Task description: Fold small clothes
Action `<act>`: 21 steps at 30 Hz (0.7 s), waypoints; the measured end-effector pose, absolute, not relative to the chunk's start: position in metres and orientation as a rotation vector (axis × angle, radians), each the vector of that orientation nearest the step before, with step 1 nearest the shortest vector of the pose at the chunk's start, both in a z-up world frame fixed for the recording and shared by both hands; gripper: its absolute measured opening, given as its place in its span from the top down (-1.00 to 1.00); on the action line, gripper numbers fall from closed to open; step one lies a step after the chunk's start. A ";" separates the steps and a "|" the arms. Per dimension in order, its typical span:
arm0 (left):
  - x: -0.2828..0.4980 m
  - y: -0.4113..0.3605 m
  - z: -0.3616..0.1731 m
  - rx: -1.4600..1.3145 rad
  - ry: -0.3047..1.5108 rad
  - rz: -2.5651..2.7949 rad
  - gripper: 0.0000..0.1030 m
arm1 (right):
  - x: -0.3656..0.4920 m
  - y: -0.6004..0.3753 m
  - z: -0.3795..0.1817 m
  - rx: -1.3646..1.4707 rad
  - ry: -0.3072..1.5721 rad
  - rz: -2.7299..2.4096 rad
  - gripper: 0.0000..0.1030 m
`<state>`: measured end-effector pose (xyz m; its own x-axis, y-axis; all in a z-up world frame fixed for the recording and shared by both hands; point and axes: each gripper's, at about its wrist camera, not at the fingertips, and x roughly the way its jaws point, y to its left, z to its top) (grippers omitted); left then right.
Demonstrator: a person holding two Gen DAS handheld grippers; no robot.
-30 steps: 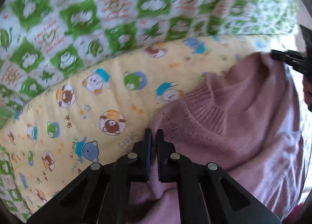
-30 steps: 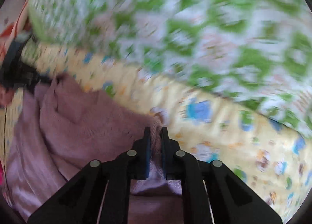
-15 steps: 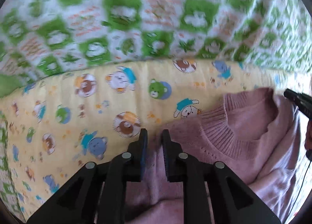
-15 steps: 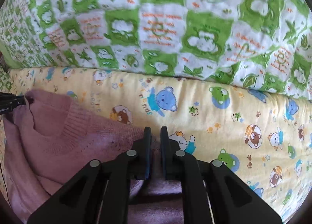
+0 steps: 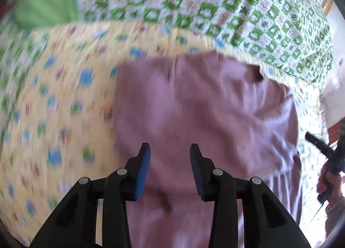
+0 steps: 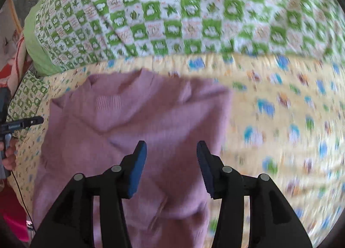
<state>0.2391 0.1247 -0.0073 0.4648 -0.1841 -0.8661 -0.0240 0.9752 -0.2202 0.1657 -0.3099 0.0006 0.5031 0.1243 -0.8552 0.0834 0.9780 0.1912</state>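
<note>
Home bedroom — printed quilts [image 6: 194, 15], bedsheet [image 6: 280, 118]

Bright daylight, heavy motion blur, fisheye-warped edges.

I count one pink sweater [image 5: 204, 105], the only garment in sight, lying on one yellow cartoon-print sheet [image 5: 54, 101]. Behind it I find one green-and-white checked quilt [image 6: 172, 15] and one plain green cushion [image 5: 45, 0], and at the left edge of my right view a single red striped cloth [image 6: 16, 60]. My tools number two, the left gripper [image 5: 169, 151] and the right gripper [image 6: 171, 148], each with two fingers standing apart.
</note>
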 end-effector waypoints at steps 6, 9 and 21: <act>0.159 0.128 -0.031 -0.318 1.140 -0.073 -0.03 | 0.105 -0.301 -0.020 0.331 1.122 0.004 0.04; 0.131 0.126 -0.034 -0.286 1.148 -0.052 -0.03 | 0.084 -0.289 -0.016 0.338 1.132 0.017 0.04; 0.025 0.132 -0.057 -0.257 1.223 -0.007 -0.09 | -0.006 -0.277 -0.004 0.333 1.156 -0.025 0.01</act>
<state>0.0250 0.1317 -0.0571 0.3447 -0.1427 -0.9278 -0.1327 0.9710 -0.1986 -0.0059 -0.2774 -0.0038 0.4079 0.1509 -0.9005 0.1899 0.9507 0.2453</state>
